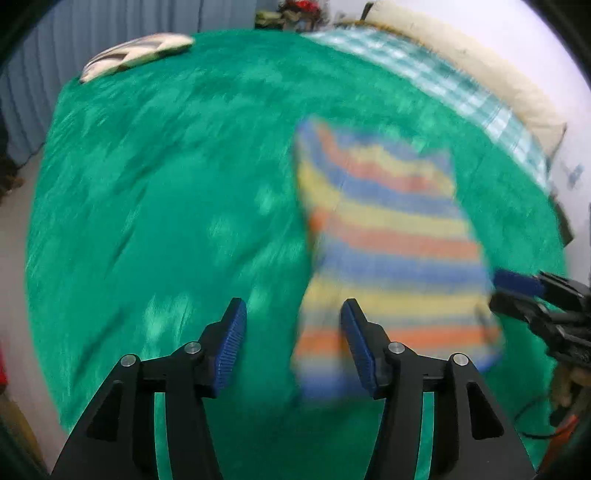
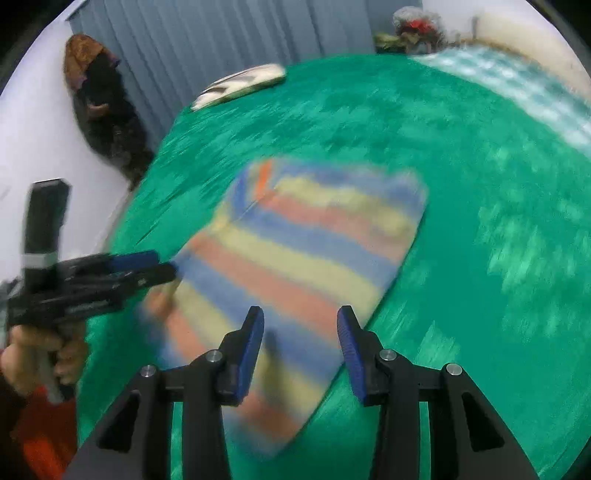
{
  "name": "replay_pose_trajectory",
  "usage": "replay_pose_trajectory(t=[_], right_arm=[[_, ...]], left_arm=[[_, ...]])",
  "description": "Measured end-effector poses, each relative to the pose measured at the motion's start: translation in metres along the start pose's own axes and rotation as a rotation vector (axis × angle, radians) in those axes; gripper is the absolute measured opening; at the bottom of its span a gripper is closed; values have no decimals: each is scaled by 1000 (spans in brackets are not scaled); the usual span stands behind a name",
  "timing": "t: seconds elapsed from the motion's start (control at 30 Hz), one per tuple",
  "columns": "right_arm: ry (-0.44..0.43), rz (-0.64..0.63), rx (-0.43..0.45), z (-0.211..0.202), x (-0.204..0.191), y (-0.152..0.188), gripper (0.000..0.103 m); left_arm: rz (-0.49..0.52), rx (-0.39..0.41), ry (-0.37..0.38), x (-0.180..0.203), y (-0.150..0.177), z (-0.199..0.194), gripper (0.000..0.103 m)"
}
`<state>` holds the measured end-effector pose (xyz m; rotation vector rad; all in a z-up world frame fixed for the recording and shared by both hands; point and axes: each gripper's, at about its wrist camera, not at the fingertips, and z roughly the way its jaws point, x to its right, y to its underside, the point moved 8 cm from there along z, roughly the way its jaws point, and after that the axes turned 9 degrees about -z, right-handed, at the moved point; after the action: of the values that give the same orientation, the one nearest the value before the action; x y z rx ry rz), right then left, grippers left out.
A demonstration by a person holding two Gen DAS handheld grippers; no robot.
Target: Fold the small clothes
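Note:
A small garment (image 1: 388, 229) with blue, yellow and orange stripes lies flat on the green blanket (image 1: 166, 203); both views are blurred. My left gripper (image 1: 293, 328) hovers open over the garment's near left edge, with no cloth pinched between its blue pads. In the right wrist view the same garment (image 2: 303, 240) stretches away from me, and my right gripper (image 2: 301, 339) stands open above its near end. The left gripper (image 2: 147, 267), held by a hand (image 2: 33, 354), shows at that garment's left edge. The right gripper (image 1: 517, 288) shows at its right edge in the left wrist view.
A folded white patterned cloth (image 1: 136, 51) lies at the far edge of the blanket. A teal checked cloth (image 1: 443, 74) and a cream pillow (image 1: 480, 62) lie far right. Dark clothes (image 2: 107, 110) hang on the wall by a grey-blue curtain (image 2: 221, 33).

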<state>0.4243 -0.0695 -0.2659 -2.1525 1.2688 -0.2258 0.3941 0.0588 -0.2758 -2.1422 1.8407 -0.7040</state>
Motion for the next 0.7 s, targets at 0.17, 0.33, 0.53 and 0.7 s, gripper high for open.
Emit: replay_pose_trajectory(t=[0.17, 0.33, 0.53, 0.7], right_arm=[[38, 45, -79, 11, -23, 59, 44], [136, 127, -24, -48, -47, 77, 66], [246, 150, -22, -74, -65, 111, 66], [336, 130, -20, -68, -60, 135, 66]], left_arm=[[-81, -12, 17, -14, 35, -26, 59], [-71, 35, 105, 16, 84, -76, 88], [-42, 39, 61, 28, 114, -59, 88], [86, 74, -48, 31, 132, -43, 102]])
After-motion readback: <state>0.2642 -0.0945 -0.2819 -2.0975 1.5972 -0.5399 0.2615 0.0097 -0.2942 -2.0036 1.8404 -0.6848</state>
